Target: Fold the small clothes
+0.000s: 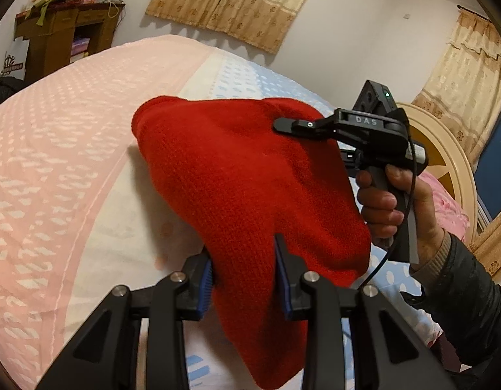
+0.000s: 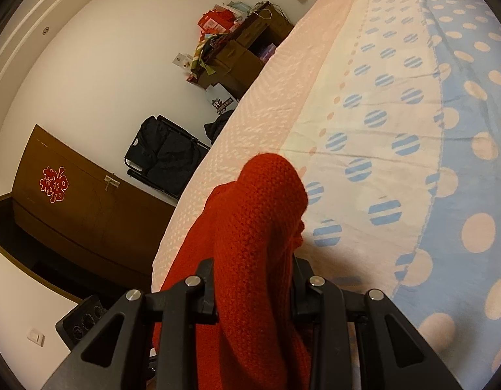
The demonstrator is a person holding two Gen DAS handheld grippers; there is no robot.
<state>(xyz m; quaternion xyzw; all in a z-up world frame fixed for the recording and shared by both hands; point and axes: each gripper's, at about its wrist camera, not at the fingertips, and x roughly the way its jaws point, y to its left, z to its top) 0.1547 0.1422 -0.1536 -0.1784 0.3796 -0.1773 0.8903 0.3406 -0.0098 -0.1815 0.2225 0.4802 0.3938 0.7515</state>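
Note:
A red knitted garment (image 1: pixel 244 175) is held up above the bed between both grippers. My left gripper (image 1: pixel 244 279) is shut on its near lower edge, blue pads pressing the knit. My right gripper (image 1: pixel 283 125) shows in the left wrist view at the garment's far right edge, held by a hand, its fingers clamped on the cloth. In the right wrist view the right gripper (image 2: pixel 253 279) is shut on a thick bunch of the red garment (image 2: pixel 260 227), which hides the fingertips.
The bed has a pink dotted sheet (image 1: pixel 55 149) and a white and blue polka-dot sheet (image 2: pixel 413 130). A brown cabinet (image 1: pixel 68 32) with clutter stands by the wall. A round headboard (image 1: pixel 445 149), curtains (image 1: pixel 234 3), a dark chair (image 2: pixel 166 156) and a brown door (image 2: pixel 71 201) surround the bed.

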